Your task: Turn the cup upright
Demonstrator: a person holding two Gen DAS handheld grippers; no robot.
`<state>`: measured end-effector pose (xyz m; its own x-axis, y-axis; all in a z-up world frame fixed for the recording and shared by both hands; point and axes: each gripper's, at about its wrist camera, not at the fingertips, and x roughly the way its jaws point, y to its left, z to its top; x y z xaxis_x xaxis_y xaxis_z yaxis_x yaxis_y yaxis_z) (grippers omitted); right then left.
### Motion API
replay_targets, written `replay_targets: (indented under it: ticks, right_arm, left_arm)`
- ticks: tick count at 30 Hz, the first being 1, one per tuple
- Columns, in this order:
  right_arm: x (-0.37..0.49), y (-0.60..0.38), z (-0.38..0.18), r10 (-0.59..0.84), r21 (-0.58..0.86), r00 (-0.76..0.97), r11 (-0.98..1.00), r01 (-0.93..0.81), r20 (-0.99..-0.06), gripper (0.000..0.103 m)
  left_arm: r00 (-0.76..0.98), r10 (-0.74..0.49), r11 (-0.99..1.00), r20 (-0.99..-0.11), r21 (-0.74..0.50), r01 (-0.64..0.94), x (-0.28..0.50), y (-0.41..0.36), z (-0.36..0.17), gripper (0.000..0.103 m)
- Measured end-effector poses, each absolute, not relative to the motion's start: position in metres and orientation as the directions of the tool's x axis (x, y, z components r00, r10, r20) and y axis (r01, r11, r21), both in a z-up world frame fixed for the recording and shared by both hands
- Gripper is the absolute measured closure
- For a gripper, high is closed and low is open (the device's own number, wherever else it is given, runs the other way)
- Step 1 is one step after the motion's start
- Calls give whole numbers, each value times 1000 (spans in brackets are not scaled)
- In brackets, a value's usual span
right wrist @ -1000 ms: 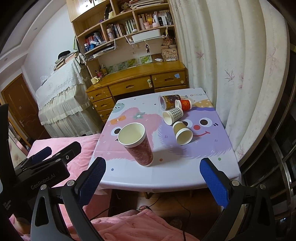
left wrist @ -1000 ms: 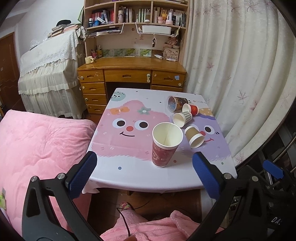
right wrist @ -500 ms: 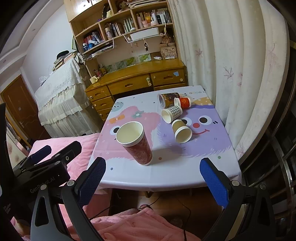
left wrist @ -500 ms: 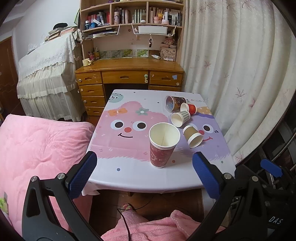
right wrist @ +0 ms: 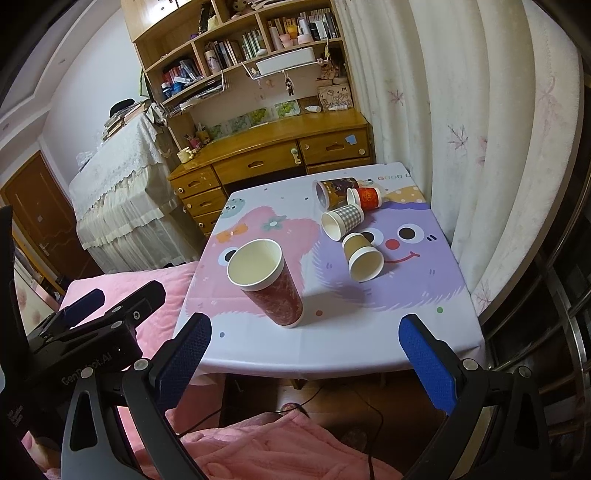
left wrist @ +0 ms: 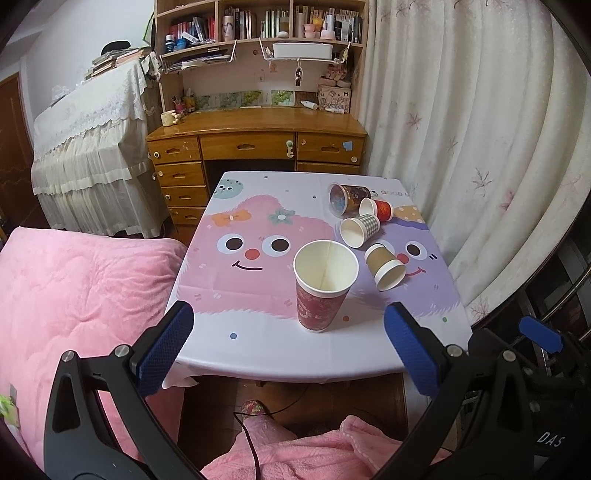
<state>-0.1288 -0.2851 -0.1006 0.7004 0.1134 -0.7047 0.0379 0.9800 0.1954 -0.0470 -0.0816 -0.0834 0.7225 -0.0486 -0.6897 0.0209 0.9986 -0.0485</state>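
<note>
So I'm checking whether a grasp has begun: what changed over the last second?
Nothing was taken hold of or let go. Both views shifted only slightly, so the hand-held grippers drifted a little. The left hand-held gripper and right hand-held gripper stay open short of the table. The tall red cup stays upright, and the four small cups still lie on their sides.

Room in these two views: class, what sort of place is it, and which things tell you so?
Most likely a bedroom or study at home. A wooden desk with drawers stands under a bookshelf full of books, a pink quilt lies beside the small table, and long curtains hang alongside.
</note>
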Motion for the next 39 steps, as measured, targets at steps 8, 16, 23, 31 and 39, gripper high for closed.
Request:
replay_targets:
  ticks: [8,16,23,31,39]
  right_arm:
    - [-126,-282,-111,112,196,687,980,45,-718,0]
    - [-119,-278,-113,113,194,677,980,45,-727,0]
    - [-117,-276,-113,117,198,673,979,45,-731,0]
    - [-115,-276,-112,118,198,670,979,44,-733,0]
    - [-115,-275,-113,119,200,667,979,45,-735,0]
  left_arm:
    - [706,-60,998,-705,-54,31,-39,-77,-88,1]
    - [701,-63,998,-710,-55,34,-33,-77,-91,1]
    - [701,-62,998,-710,-54,34,-33,-76,-92,1]
    - [700,-63,998,-712,-53,36,-33,-78,-91,1]
    - [699,-63,998,-712,-52,36,-32,-79,-91,1]
